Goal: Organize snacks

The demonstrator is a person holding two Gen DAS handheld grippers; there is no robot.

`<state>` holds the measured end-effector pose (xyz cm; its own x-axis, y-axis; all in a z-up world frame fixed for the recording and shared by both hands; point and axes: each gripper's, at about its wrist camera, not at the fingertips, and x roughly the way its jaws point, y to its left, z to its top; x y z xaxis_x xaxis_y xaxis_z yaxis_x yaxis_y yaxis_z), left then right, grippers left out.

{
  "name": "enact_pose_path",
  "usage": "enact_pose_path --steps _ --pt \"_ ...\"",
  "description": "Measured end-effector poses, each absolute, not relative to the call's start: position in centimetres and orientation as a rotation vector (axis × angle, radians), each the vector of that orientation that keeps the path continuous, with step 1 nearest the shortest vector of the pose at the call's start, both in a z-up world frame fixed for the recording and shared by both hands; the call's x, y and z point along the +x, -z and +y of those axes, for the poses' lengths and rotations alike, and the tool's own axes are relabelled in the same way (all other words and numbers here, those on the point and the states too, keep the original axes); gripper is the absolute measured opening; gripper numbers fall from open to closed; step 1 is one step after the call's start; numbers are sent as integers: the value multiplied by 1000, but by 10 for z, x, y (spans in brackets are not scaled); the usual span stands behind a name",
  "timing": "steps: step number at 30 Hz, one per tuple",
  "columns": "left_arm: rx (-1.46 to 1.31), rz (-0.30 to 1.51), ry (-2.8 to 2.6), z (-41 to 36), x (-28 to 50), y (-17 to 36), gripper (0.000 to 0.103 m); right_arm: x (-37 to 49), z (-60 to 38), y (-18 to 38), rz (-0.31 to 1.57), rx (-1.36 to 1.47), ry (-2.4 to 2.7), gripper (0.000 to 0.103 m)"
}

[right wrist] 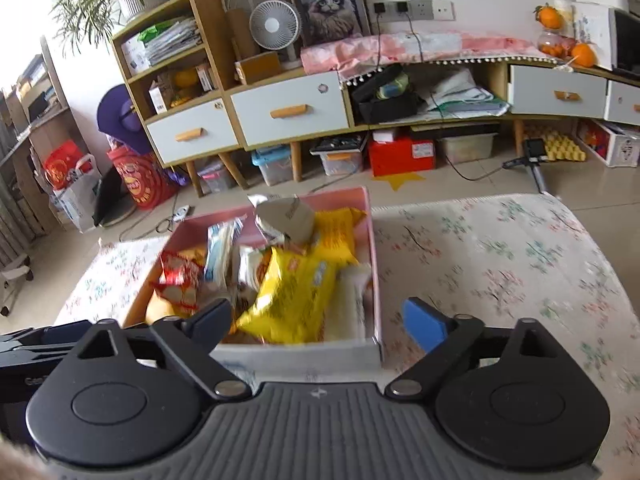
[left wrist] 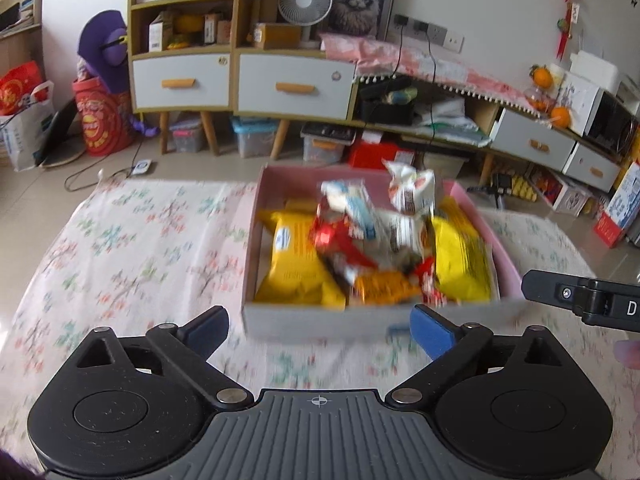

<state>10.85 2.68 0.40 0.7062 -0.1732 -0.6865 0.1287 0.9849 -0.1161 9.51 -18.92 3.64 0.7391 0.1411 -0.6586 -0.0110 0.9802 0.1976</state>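
Note:
A pink cardboard box point(left wrist: 316, 322) stands on the flowered tablecloth, filled with snack packs: yellow bags point(left wrist: 298, 264), a red pack point(left wrist: 340, 242), an orange pack point(left wrist: 384, 286) and white packs point(left wrist: 412, 190). The box also shows in the right wrist view point(right wrist: 296, 354) with a yellow bag point(right wrist: 296, 296) and a red pack point(right wrist: 178, 276) in it. My left gripper point(left wrist: 320, 330) is open and empty just in front of the box's near wall. My right gripper point(right wrist: 320, 322) is open and empty at the box's near edge; it shows at the right of the left wrist view point(left wrist: 580, 298).
The flowered tablecloth point(left wrist: 132, 256) spreads to the left of the box and also to its right point(right wrist: 500, 264). Behind the table stand wooden cabinets with white drawers point(left wrist: 296, 86), a fan point(left wrist: 305, 2), storage bins on the floor point(right wrist: 276, 164) and a cable.

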Motion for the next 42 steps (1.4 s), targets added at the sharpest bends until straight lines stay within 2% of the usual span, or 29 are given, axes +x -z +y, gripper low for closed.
enact_pose_path --steps 7,10,21,42 --pt "-32 867 125 23 72 -5 99 71 -180 -36 801 96 -35 99" --pt "-27 866 108 23 57 -12 102 58 -177 -40 819 69 -31 100" --pt "40 858 64 10 12 -35 103 22 -180 -50 866 87 -13 103" --pt "26 853 45 16 11 -42 103 16 -158 -53 854 -12 10 103"
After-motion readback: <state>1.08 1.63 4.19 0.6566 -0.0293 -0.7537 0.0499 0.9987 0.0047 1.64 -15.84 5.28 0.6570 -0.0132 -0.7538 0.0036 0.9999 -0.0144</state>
